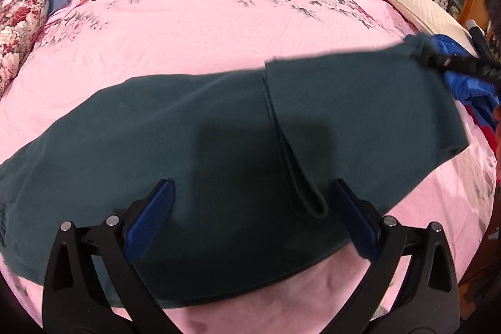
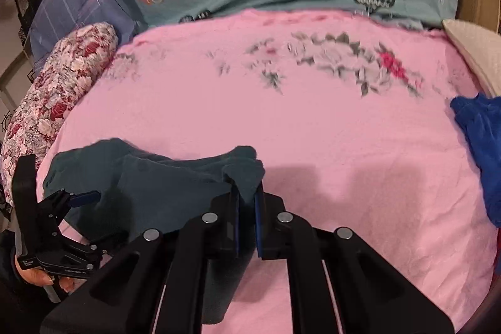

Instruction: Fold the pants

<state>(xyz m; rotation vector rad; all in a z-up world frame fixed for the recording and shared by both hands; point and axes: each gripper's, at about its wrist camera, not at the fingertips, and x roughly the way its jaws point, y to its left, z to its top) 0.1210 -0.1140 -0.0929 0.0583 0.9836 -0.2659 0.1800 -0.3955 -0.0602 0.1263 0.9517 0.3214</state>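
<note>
I am looking at the dark teal pants [image 1: 219, 127], which are lying across the pink bed sheet [image 1: 188, 30] and sagging like soft, light, limp cloth, so I am judging hems and corners the safest places to take hold. My right claw [image 2: 247, 202] is pinching a bunched corner of them at about 6 o'clock in its own view, while my left claw [image 1: 253, 218] is hovering wide apart over the fabric, with a blue garment [image 2: 479, 146] lying at 3 o'clock.
</note>
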